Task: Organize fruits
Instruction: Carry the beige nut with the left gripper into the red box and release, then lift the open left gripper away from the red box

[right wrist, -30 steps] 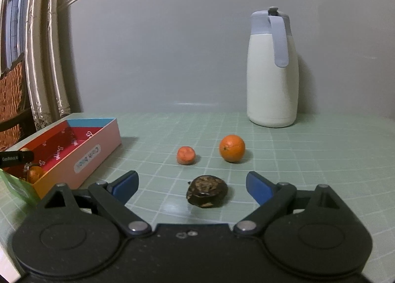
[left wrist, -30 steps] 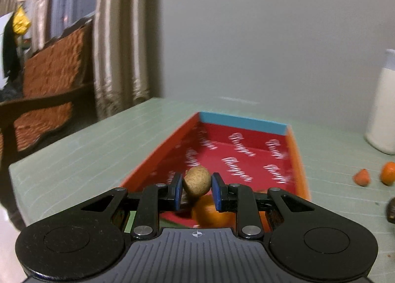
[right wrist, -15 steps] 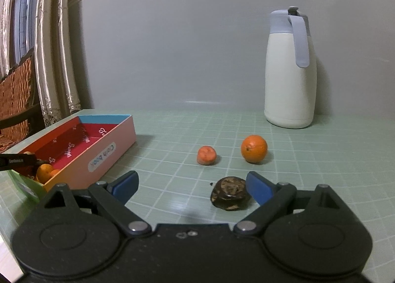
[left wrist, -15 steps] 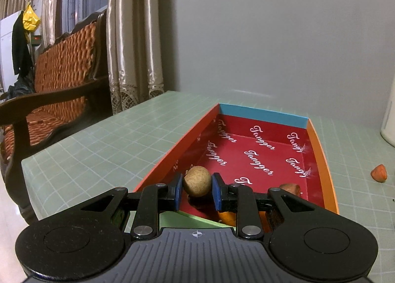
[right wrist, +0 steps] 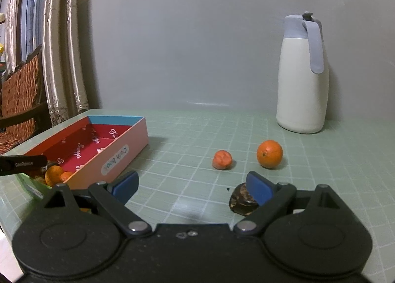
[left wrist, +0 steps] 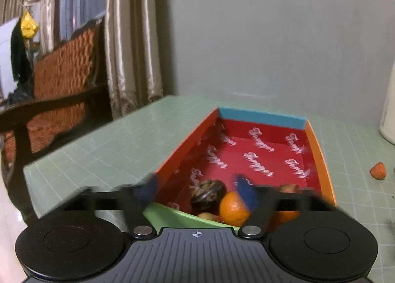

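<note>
My left gripper (left wrist: 196, 188) is open and empty, its blurred fingers spread over the near end of the red-lined box (left wrist: 261, 120). Inside the box lie a dark wrinkled fruit (left wrist: 208, 190), an orange (left wrist: 233, 207) and other small fruit partly hidden behind the fingers. My right gripper (right wrist: 192, 184) is open and empty above the table. A dark wrinkled fruit (right wrist: 240, 204) lies just behind its right finger. A small orange-red fruit (right wrist: 222, 159) and an orange (right wrist: 269, 154) lie further on. The box (right wrist: 116, 149) shows at the left.
A white thermos jug (right wrist: 302, 80) with a grey lid stands at the back right by the wall. A wooden bench (left wrist: 59, 100) and curtains (left wrist: 133, 43) are beyond the table's left edge. The green gridded table (right wrist: 197, 130) ends near the box.
My left gripper opened and let go of the tan round fruit; it is no longer between the fingers. My right gripper shifted left, so the dark fruit now sits by its right finger.
</note>
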The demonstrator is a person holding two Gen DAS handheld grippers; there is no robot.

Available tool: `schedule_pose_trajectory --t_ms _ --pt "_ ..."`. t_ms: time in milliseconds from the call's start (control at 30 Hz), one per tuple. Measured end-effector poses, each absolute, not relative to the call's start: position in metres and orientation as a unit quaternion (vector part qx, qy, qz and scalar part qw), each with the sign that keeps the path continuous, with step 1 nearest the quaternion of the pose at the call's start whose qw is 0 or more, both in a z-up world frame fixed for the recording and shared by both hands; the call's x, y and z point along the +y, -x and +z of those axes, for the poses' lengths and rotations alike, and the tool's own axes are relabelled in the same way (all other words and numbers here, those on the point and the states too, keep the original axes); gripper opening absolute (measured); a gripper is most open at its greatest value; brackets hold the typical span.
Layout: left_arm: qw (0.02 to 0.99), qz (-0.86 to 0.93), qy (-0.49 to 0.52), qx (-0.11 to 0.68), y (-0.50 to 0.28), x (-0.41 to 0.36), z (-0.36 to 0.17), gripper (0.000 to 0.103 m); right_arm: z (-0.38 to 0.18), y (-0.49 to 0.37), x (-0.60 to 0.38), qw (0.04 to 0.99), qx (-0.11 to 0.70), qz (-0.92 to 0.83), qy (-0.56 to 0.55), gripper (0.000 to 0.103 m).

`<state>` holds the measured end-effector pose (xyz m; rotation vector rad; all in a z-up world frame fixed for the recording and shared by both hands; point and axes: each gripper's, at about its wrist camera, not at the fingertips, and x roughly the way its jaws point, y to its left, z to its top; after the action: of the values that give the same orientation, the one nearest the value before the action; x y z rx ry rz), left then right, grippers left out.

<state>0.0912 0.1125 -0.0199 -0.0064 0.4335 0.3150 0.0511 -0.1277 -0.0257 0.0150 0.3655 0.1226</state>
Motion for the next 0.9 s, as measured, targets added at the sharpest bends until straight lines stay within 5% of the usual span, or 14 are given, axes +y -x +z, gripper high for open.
schedule_pose_trajectory --t_ms 900 --pt "0.982 0.096 -0.037 0.161 -0.041 0.064 -0.004 0.102 -0.024 -0.044 -0.152 0.982 0.184 0.034 -0.02 0.093"
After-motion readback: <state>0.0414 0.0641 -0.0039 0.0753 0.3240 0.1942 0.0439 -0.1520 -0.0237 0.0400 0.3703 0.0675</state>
